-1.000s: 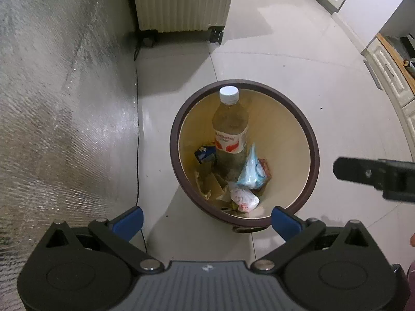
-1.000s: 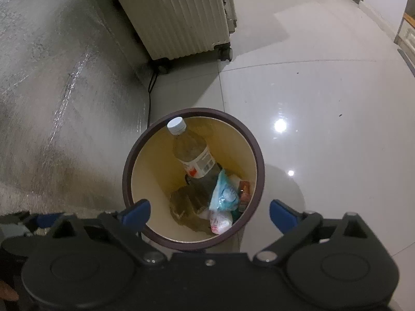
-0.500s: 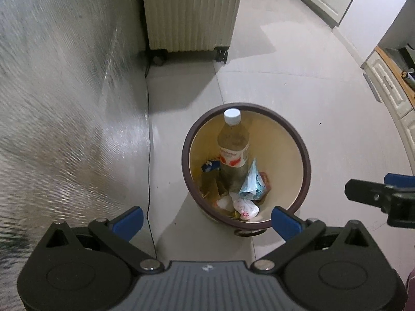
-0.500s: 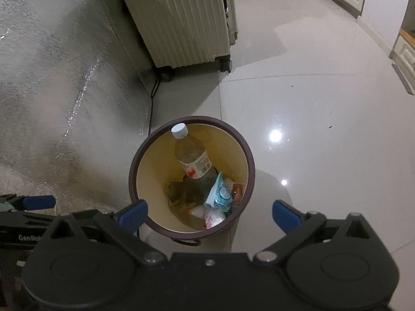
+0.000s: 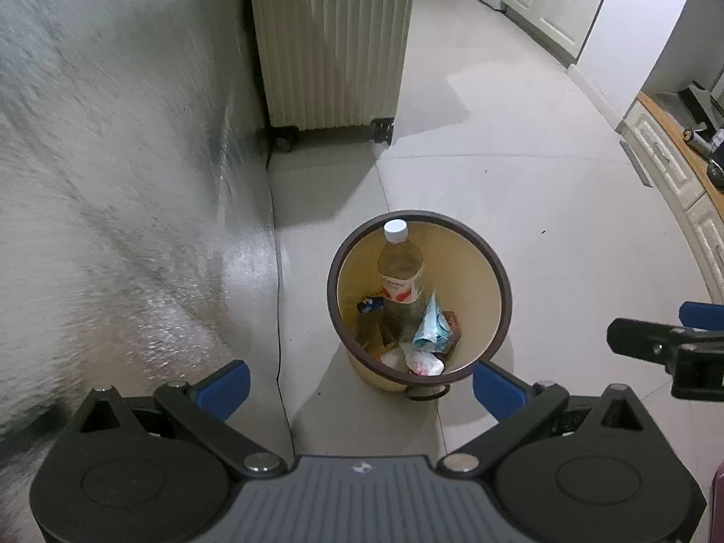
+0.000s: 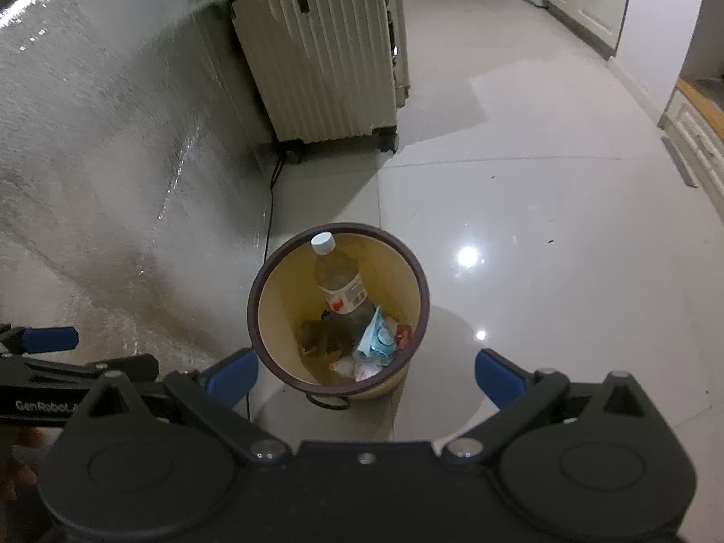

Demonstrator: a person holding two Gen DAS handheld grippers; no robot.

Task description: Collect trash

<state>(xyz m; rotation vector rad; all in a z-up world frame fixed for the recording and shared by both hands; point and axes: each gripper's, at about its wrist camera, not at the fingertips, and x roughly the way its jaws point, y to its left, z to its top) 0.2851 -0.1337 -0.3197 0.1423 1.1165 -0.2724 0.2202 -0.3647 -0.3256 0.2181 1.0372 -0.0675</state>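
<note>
1. Dim indoor light, from overhead.
2. Round glare spots on glossy floor, right wrist view.
3. Motion smear across foil wall.
4. Soft shadow beside suitcase.
5. Fisheye bending, black corner vignetting.

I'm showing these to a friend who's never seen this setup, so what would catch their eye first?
Probably the round bin with its dark rim, standing on the pale tiled floor in the middle of both views. Inside it a clear bottle with a white cap leans against the far wall, above crumpled wrappers. Behind stands a ribbed cream suitcase beside a silvery wall, and both grippers hang open and empty above.
</note>
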